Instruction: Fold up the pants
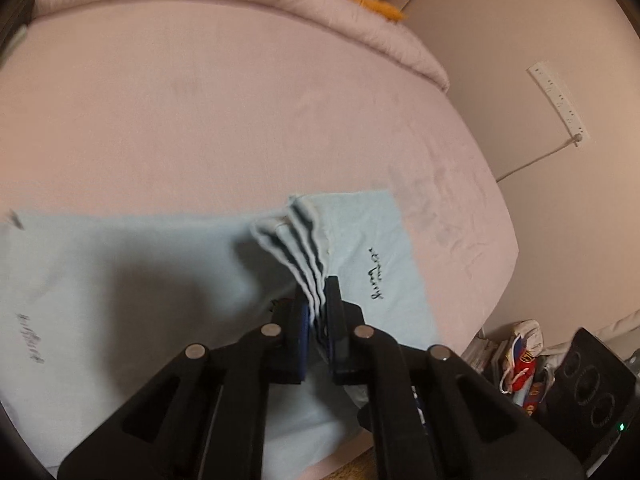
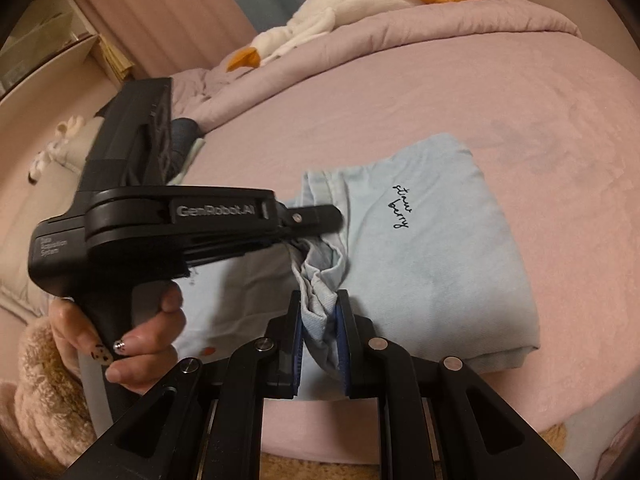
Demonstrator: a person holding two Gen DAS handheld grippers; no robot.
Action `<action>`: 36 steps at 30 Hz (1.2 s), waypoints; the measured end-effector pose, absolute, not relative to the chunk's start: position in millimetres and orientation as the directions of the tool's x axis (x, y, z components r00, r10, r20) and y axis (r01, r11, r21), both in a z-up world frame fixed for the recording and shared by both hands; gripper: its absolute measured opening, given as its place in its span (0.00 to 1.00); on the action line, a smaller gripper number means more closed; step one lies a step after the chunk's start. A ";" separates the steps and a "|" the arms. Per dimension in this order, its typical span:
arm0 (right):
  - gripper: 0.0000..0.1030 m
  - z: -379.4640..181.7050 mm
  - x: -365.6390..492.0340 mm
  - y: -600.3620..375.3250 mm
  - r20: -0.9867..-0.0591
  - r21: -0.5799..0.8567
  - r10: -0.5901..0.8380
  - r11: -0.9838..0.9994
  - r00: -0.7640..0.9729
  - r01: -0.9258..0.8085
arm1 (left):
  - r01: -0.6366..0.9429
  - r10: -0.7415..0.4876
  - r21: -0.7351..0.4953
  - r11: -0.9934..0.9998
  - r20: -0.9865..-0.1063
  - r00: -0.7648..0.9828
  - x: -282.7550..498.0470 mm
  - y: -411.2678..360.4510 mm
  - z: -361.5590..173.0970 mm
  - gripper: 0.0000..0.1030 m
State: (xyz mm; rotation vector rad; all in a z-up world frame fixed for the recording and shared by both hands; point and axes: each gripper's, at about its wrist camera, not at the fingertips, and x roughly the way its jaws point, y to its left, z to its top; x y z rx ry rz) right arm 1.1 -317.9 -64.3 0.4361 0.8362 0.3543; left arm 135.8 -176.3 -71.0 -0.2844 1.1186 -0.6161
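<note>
Light blue pants with dark script lettering lie partly folded on a pink bed. My left gripper is shut on a stack of several hem layers of the pants, held a little above the bed. In the right wrist view the pants lie folded near the bed's front edge. My right gripper is shut on a bunched edge of the pants. The left gripper reaches in from the left just beyond it, held by a hand, gripping the same bunched fabric.
A rolled pink duvet and a white goose plush lie at the bed's far end. The bed edge drops on the right to a floor with shoes and a black device. A power strip hangs on the wall.
</note>
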 end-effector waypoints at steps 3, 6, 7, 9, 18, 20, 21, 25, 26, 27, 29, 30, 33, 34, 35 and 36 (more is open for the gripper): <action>0.15 -55.2 -0.2 -312.9 -0.618 0.514 0.471 0.848 0.630 -0.130 | 0.333 -0.592 -0.497 0.801 -0.736 0.328 132.5 -161.3 -55.4 0.06; 0.20 -44.0 -3.1 -307.4 -0.602 0.518 0.487 0.841 0.632 -0.156 | 0.337 -0.566 -0.464 0.820 -0.745 0.352 127.8 -149.1 -48.4 0.06; 0.29 -41.1 -3.5 -304.6 -0.608 0.504 0.477 0.850 0.635 -0.156 | 0.337 -0.554 -0.448 0.828 -0.748 0.366 125.9 -144.5 -46.4 0.06; 0.49 -35.7 -10.2 -304.0 -0.614 0.472 0.446 0.869 0.651 -0.149 | 0.337 -0.526 -0.415 0.845 -0.757 0.387 124.8 -138.3 -45.7 0.06; 0.56 -56.2 -11.1 -347.9 -0.706 0.426 0.286 0.902 0.648 0.066 | 0.266 -0.434 -0.352 0.897 -0.817 0.381 129.5 -104.5 -63.7 0.06; 0.56 -63.7 -6.4 -354.7 -0.734 0.413 0.253 0.903 0.631 0.119 | 0.237 -0.428 -0.361 0.902 -0.823 0.375 130.7 -97.2 -68.0 0.06; 0.56 -68.4 -5.7 -358.7 -0.741 0.420 0.254 0.898 0.622 0.133 | 0.220 -0.425 -0.366 0.904 -0.828 0.367 132.1 -93.6 -71.7 0.06; 0.56 -80.2 -7.7 -365.8 -0.750 0.460 0.289 0.874 0.595 0.156 | 0.189 -0.375 -0.329 0.925 -0.866 0.331 134.0 -88.9 -87.7 0.07; 0.56 -82.4 -6.9 -365.1 -0.751 0.464 0.295 0.872 0.590 0.155 | 0.182 -0.362 -0.318 0.930 -0.875 0.322 134.6 -89.2 -92.7 0.07; 0.56 -84.3 -6.8 -364.3 -0.753 0.467 0.301 0.871 0.585 0.152 | 0.176 -0.350 -0.308 0.935 -0.881 0.318 136.3 -88.7 -96.7 0.07; 0.56 -85.8 -1.9 -359.6 -0.758 0.470 0.311 0.870 0.573 0.149 | 0.166 -0.333 -0.295 0.941 -0.891 0.308 140.5 -89.3 -103.9 0.08; 0.56 -87.3 -3.3 -359.4 -0.762 0.470 0.316 0.870 0.566 0.147 | 0.161 -0.329 -0.292 0.943 -0.895 0.302 143.0 -89.5 -106.4 0.08; 0.56 -89.3 -0.6 -354.9 -0.763 0.476 0.330 0.868 0.555 0.139 | 0.164 -0.323 -0.285 0.944 -0.898 0.298 145.9 -89.4 -107.5 0.09; 0.56 -89.5 0.2 -354.2 -0.762 0.480 0.336 0.866 0.554 0.135 | 0.162 -0.321 -0.284 0.945 -0.899 0.298 147.4 -90.3 -106.5 0.09; 0.54 -90.4 0.2 -354.1 -0.759 0.486 0.343 0.864 0.553 0.132 | 0.159 -0.322 -0.286 0.945 -0.899 0.297 148.5 -89.6 -106.7 0.09; 0.48 -91.2 0.8 -353.6 -0.756 0.494 0.355 0.860 0.550 0.125 | 0.158 -0.321 -0.285 0.945 -0.900 0.296 149.0 -90.2 -106.5 0.10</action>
